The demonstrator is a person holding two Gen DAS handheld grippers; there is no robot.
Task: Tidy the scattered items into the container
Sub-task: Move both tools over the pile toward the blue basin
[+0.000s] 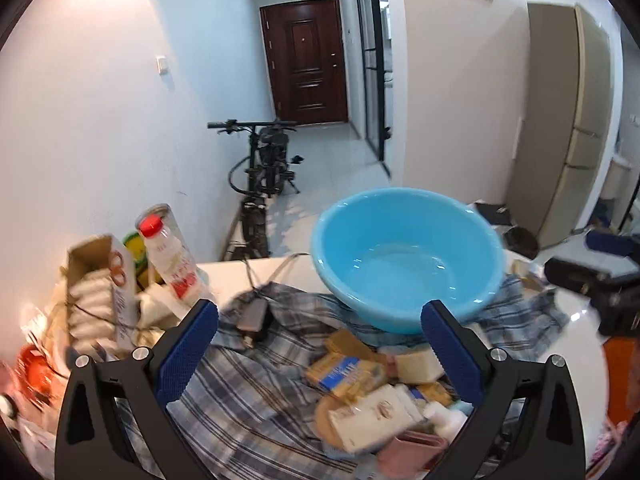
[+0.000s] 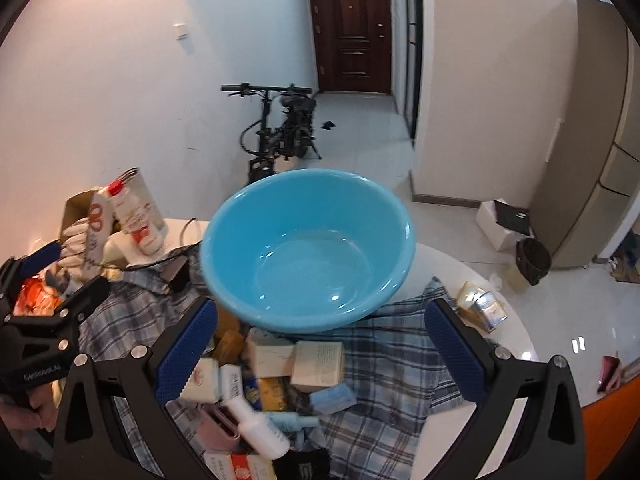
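An empty light-blue basin (image 1: 404, 256) (image 2: 308, 252) stands on a plaid cloth (image 1: 248, 392) (image 2: 384, 372) on a white round table. A pile of small boxes, packets and a white bottle (image 2: 260, 434) lies in front of it (image 1: 368, 384) (image 2: 280, 376). My left gripper (image 1: 320, 344) is open and empty, held above the pile's left part. My right gripper (image 2: 320, 344) is open and empty above the pile, just short of the basin. The left gripper also shows at the left of the right wrist view (image 2: 60, 280).
A carton of white packets (image 1: 100, 292), a red-capped bottle (image 1: 172, 256) and a black adapter with cable (image 1: 252, 316) sit at the table's left. A foil-wrapped packet (image 2: 480, 304) lies at the right. A bicycle (image 2: 280, 128) stands on the floor beyond.
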